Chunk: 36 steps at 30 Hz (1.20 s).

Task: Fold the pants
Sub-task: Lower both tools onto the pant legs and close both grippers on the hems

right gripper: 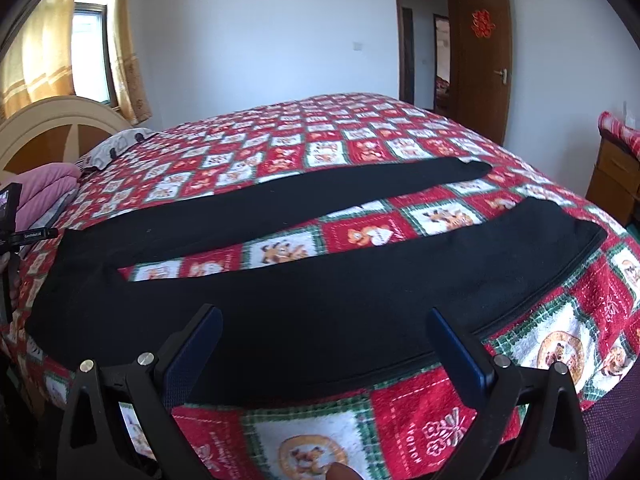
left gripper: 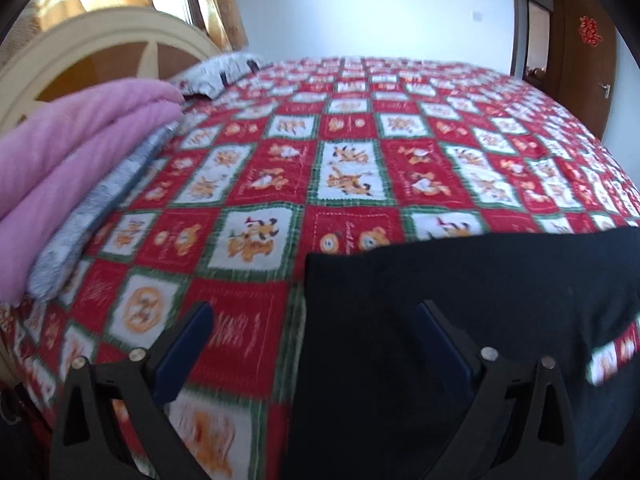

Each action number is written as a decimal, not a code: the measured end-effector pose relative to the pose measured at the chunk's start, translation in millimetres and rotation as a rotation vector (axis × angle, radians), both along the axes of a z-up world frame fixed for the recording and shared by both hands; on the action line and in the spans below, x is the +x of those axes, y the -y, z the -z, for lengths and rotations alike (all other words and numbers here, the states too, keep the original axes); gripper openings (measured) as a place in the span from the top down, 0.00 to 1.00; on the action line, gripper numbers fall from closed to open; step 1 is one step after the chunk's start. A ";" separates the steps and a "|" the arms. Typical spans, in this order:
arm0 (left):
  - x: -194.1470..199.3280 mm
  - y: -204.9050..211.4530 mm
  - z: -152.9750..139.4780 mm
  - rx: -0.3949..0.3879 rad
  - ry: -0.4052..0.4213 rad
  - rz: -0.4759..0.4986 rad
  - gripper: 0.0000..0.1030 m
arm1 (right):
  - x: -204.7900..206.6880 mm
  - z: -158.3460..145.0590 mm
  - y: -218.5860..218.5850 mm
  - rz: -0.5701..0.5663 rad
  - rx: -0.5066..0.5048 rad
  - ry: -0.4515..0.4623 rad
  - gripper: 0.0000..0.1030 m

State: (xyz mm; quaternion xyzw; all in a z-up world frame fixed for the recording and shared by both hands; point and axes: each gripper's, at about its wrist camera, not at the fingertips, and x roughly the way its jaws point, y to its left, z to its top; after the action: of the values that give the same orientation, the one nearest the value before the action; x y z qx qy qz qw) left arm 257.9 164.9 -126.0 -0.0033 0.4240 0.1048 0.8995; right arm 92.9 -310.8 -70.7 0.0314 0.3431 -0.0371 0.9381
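Black pants (right gripper: 280, 304) lie flat on the bed, waist at the left, two legs spread apart toward the right with bedspread showing between them. In the left wrist view the waist end of the pants (left gripper: 460, 320) fills the lower right. My left gripper (left gripper: 316, 312) is open and empty, hovering over the waist's left edge; one finger is over the bedspread, the other over the fabric. My right gripper (right gripper: 326, 320) is open and empty above the near leg, close to the bed's front edge. Part of the left gripper's body (right gripper: 12, 220) shows at the far left.
The bed carries a red, white and green cartoon patchwork bedspread (right gripper: 320, 144). Folded pink blankets (left gripper: 72, 168) and a grey quilt (left gripper: 104, 208) are stacked by the cream headboard (left gripper: 92, 40). A pillow (left gripper: 224, 70) lies beyond. A brown door (right gripper: 484, 60) and a wooden cabinet (right gripper: 616, 172) stand at the right.
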 end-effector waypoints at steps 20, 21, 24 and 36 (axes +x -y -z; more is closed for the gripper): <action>44.4 -36.2 49.4 -0.317 -0.028 0.103 0.70 | 177.1 -57.5 173.3 0.139 0.024 -0.056 0.28; 45.7 -33.4 48.3 -0.304 -0.030 0.108 0.71 | 194.6 -55.5 187.5 0.154 0.024 -0.073 0.37; 50.9 -29.7 48.4 -0.268 -0.043 0.125 0.72 | 246.9 -43.6 221.8 0.192 0.026 -0.154 0.39; 53.9 -28.6 51.2 -0.252 -0.032 0.135 0.72 | 372.4 26.6 290.8 0.241 0.149 -0.345 0.39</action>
State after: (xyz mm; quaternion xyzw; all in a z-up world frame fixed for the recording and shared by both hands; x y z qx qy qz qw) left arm 311.8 193.5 -177.1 -0.0859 0.4475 -0.0097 0.8901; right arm 465.4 -601.6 -97.3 0.1345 0.4941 -0.1284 0.8493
